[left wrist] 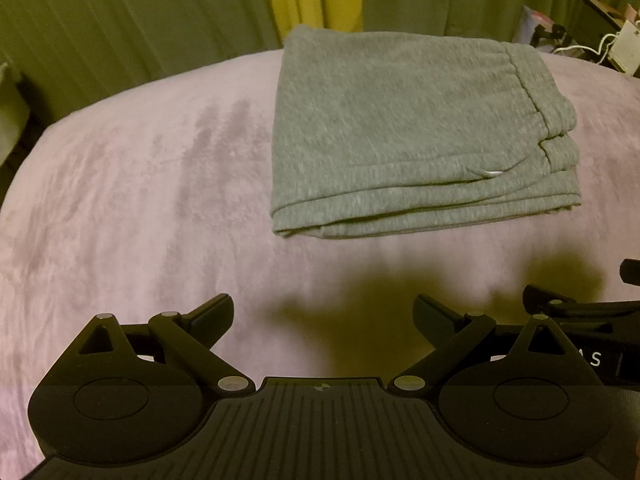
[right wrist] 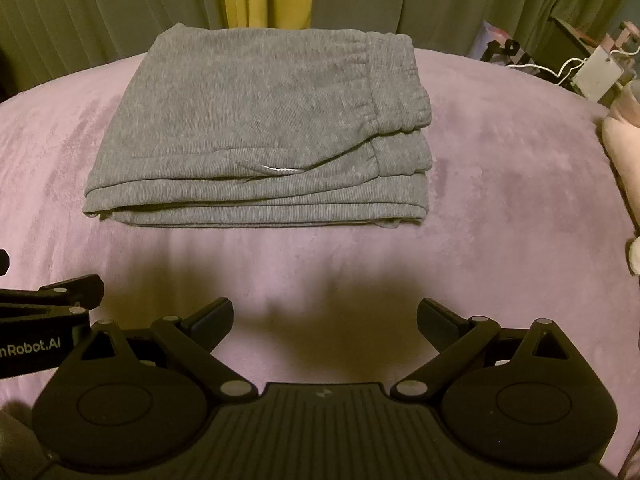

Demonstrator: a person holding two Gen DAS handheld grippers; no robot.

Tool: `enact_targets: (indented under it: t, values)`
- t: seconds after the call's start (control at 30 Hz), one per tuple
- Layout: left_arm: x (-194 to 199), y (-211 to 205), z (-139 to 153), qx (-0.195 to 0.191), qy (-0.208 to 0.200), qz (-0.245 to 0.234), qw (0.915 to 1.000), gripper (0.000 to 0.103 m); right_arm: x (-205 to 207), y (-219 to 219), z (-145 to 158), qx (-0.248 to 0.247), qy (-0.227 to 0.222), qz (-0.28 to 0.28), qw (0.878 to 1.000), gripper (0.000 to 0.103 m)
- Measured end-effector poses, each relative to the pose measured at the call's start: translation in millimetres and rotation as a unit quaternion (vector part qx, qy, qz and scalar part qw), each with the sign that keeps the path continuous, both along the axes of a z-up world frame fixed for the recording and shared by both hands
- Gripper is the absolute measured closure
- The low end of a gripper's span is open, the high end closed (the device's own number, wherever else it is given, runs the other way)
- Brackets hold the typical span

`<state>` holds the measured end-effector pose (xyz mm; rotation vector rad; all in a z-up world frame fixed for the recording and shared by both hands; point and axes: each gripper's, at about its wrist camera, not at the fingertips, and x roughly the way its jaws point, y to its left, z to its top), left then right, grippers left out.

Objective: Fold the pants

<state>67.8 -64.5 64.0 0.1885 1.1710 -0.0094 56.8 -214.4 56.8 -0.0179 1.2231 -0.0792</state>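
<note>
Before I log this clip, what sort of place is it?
Probably a bedroom: the folded grey pants lie on a plush pink blanket like a bed cover, green curtains hang behind, and cluttered shelving with cables stands at the right.

Grey pants (right wrist: 260,120), folded, flat on the pink blanket (right wrist: 500,168).

Heather-grey sweat fabric, folded into a compact, roughly rectangular stack w/ several layers showing along the near edge, edges approx. aligned. Elastic gathered waistband (right wrist: 400,92) runs down the right side, stacked in layers. Slanted pocket opening (right wrist: 276,168) w/ a thin white strip sits on the top layer, near the front. Far edge reaches the blanket's far side; left side is a smooth fold. In the left wrist view the pants (left wrist: 400,128) lie right of centre. Nothing touching them.
</note>
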Motion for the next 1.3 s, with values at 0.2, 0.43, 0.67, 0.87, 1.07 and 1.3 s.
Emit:
enact_targets:
  t: [0.2,0.43,0.67,0.87,1.07,1.3]
  values:
    - [-0.3,0.5,-0.3,0.0,0.0,0.0,1.0,0.003,0.8,-0.5,-0.7,0.003,0.001,-0.001,1.0,0.004]
    - [0.3,1.3,-2.3,0.0,0.003,0.001,1.0,0.003,1.1,-1.4,-1.5,0.005,0.003,-0.003,1.0,0.004]
    - [0.0,1.4,-3.1,0.001,0.003,-0.001,1.0,0.003,1.1,-2.3,-1.9,0.006,0.002,-0.005,1.0,0.004]
    - [-0.3,0.6,-4.2,0.002,0.004,-0.002,1.0,0.003,1.1,-2.4,-1.9,0.006,0.002,-0.005,1.0,0.004]
    - [-0.4,0.5,-4.4,0.001,0.004,-0.002,1.0,0.003,2.0,-2.7,-2.0,0.007,0.002,-0.006,1.0,0.004]
    - [0.1,0.8,-4.2,0.001,0.002,-0.001,1.0,0.003,1.8,-2.7,-1.8,0.007,0.001,-0.006,1.0,0.004]
